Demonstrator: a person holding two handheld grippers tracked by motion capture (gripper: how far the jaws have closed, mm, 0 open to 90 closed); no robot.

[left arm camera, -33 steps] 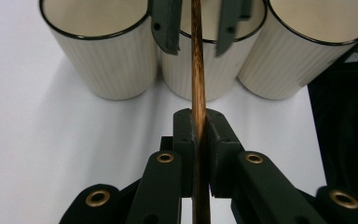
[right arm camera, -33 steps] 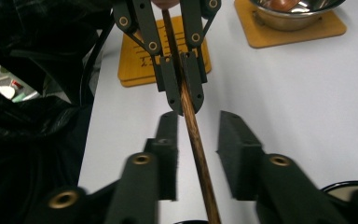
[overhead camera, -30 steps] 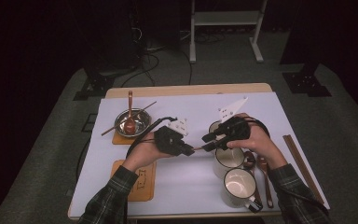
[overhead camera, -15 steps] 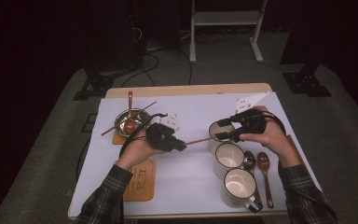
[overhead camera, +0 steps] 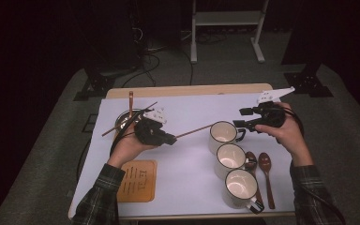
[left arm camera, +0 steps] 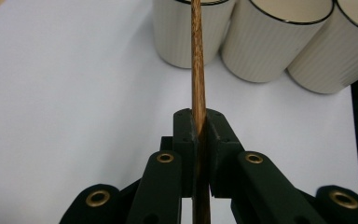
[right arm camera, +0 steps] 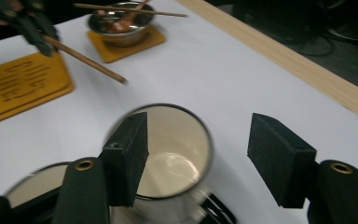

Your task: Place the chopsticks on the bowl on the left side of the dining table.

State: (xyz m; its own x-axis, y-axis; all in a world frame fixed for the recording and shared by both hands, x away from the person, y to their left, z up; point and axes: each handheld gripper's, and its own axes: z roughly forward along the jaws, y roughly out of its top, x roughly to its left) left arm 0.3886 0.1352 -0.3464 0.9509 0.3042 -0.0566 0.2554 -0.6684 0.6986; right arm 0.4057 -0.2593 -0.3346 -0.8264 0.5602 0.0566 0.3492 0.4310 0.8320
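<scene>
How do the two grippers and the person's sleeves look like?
Both grippers, the left gripper and the right gripper, are black, each with a pale grey three-cornered plate on top. Their fingers are flat black blocks on linkage arms with brass-coloured rivets. Black cables trail from them. The sleeves are dark plaid.

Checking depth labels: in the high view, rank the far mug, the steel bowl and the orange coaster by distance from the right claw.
1. far mug: just left of the right claw, at the head of the mug row.
2. steel bowl: across the table, far-left, beyond the left claw.
3. orange coaster: near-left corner, farthest.
</scene>
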